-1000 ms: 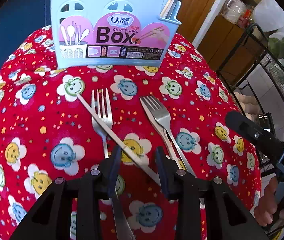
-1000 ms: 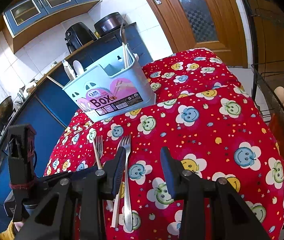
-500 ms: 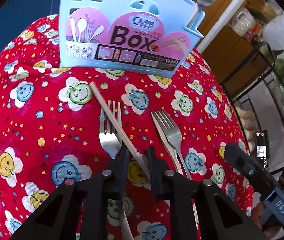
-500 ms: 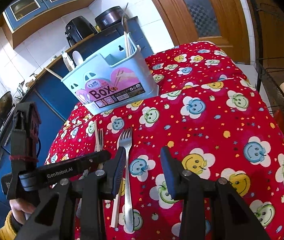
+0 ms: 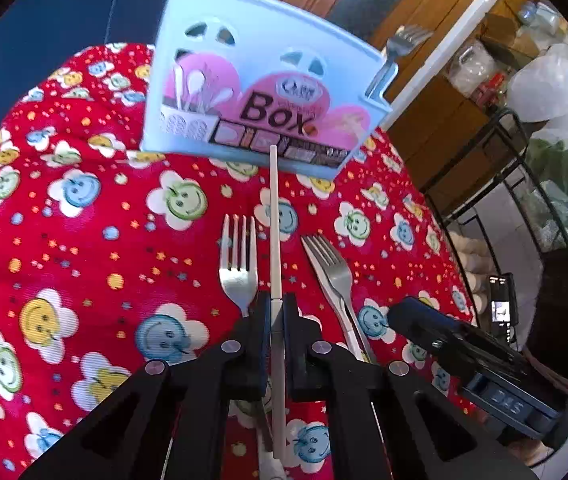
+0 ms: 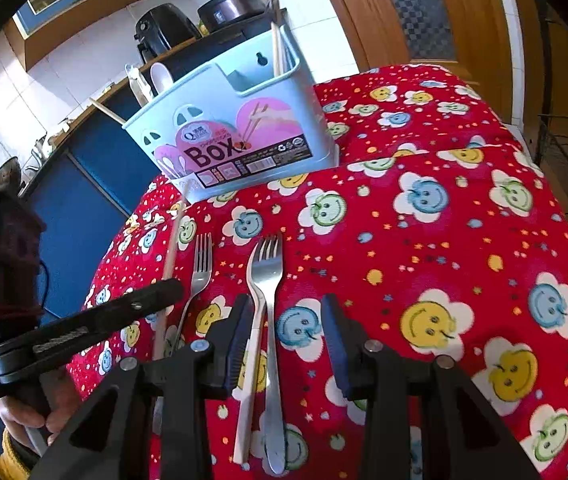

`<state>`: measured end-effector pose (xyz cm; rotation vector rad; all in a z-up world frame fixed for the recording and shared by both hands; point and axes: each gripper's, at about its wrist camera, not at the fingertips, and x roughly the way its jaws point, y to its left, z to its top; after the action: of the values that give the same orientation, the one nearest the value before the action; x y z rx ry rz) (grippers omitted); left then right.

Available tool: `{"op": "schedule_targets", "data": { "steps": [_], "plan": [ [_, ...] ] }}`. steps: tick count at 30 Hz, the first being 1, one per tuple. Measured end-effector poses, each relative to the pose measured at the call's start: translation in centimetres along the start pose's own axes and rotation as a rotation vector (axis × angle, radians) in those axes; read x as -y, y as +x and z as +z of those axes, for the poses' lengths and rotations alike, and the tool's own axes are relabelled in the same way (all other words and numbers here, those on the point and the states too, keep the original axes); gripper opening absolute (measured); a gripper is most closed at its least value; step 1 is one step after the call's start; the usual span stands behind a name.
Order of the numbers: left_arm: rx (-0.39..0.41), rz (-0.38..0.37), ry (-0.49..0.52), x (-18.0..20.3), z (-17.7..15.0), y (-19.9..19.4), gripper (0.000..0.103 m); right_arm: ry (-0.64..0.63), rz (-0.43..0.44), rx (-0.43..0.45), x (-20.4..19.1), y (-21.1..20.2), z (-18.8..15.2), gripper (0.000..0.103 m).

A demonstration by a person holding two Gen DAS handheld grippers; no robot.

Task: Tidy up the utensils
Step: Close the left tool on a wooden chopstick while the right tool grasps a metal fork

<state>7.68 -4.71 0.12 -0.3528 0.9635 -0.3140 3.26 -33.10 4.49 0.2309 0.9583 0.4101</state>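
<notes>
Left tool [image 5: 277, 312] clenched on pale chopstick [image 5: 274, 216] near mid-length (light, stiff, slippery; grip there balances). Right tool [image 6: 286, 338] released, fork [image 6: 266, 280] between its fingers.

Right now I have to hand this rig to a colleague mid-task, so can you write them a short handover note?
Left gripper: shut on the white chopstick, which points toward the blue utensil box.
Right gripper: open, holding nothing, poised over a fork and a second chopstick lying side by side.
On the cloth: another fork to the left.
Done: the box already holds a fork, chopsticks and spoons.
Left: drop in the held chopstick, then the remaining chopstick and two forks.
</notes>
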Motion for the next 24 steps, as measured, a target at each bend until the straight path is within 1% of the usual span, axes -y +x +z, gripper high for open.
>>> {"op": "schedule_targets", "data": {
  "steps": [3, 8, 12, 14, 16, 17, 18, 24],
  "plan": [
    [0.027, -0.005, 0.003, -0.5, 0.1, -1.1, 0.005, 0.002, 0.012, -0.022, -0.1, 1.0, 0.4, 0.039],
    [0.058, -0.002, 0.01, -1.5, 0.1, -2.4, 0.005, -0.012, -0.005, -0.053, -0.3, 2.8, 1.0, 0.039],
    [0.075, -0.011, 0.008, -2.0, 0.3, -2.6, 0.005, -0.028, -0.006, -0.052, -0.6, 3.4, 1.6, 0.039],
    [0.081, -0.015, 0.007, -2.2, 0.4, -2.6, 0.005, -0.037, 0.002, -0.057, -0.7, 3.9, 1.9, 0.035],
    [0.087, -0.019, 0.008, -2.5, 0.4, -2.7, 0.005, -0.041, 0.011, -0.069, -0.7, 4.3, 2.2, 0.024],
    [0.089, -0.021, 0.006, -2.6, 0.4, -2.7, 0.005, -0.041, 0.019, -0.073, -0.8, 4.4, 2.3, 0.022],
    [0.09, -0.024, 0.003, -2.7, 0.4, -2.7, 0.005, -0.042, 0.036, -0.078, -0.7, 4.6, 2.4, 0.017],
    [0.102, -0.028, -0.004, -3.1, 0.4, -3.0, 0.005, -0.052, 0.044, -0.054, -1.0, 4.0, 2.4, 0.01]
  ]
}}
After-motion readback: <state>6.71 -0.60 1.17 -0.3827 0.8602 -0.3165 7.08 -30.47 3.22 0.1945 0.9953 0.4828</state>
